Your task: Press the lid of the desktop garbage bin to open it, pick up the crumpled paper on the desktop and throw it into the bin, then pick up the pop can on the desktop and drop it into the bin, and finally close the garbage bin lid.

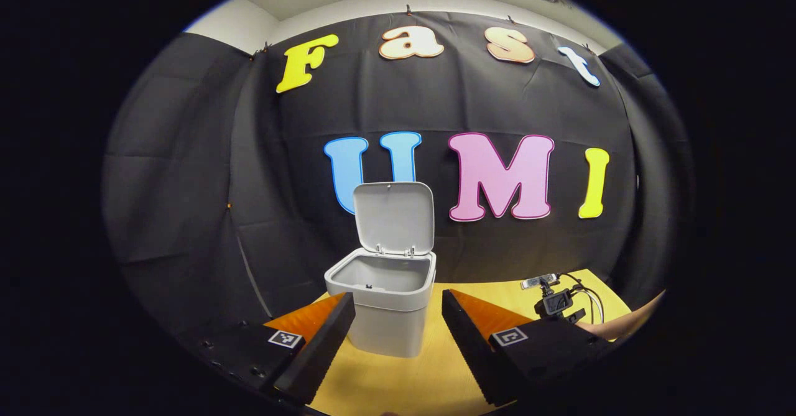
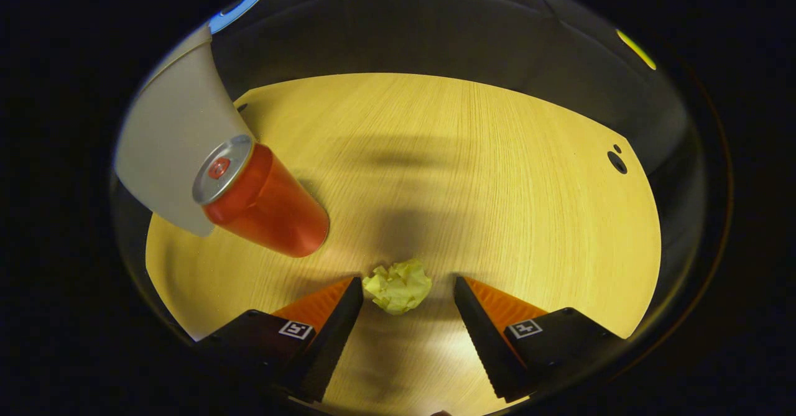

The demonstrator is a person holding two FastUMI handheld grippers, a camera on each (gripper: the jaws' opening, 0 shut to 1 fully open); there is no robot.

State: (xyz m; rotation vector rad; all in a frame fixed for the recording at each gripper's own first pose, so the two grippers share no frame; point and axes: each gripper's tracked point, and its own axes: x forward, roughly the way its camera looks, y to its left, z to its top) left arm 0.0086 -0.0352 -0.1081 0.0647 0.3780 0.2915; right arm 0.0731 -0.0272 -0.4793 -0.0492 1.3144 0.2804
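Note:
The grey desktop bin [image 1: 388,304] stands on the yellow table with its lid [image 1: 393,217] swung up and the inside showing bare. My left gripper [image 1: 398,307] is open, its fingers on either side of the bin's front and short of it. In the right gripper view a pale yellow crumpled paper ball [image 2: 398,286] lies on the table between the tips of my open right gripper [image 2: 407,291], a gap on each side. An upright red pop can [image 2: 261,201] stands to the left, in front of the bin's grey wall [image 2: 168,148].
In the left gripper view the other gripper [image 1: 553,301] with its cables and a person's forearm [image 1: 622,323] are at the right, over the table [image 1: 528,295]. Two small dark holes [image 2: 617,161] mark the wooden tabletop [image 2: 497,186] at the far right. Black cloth walls the booth.

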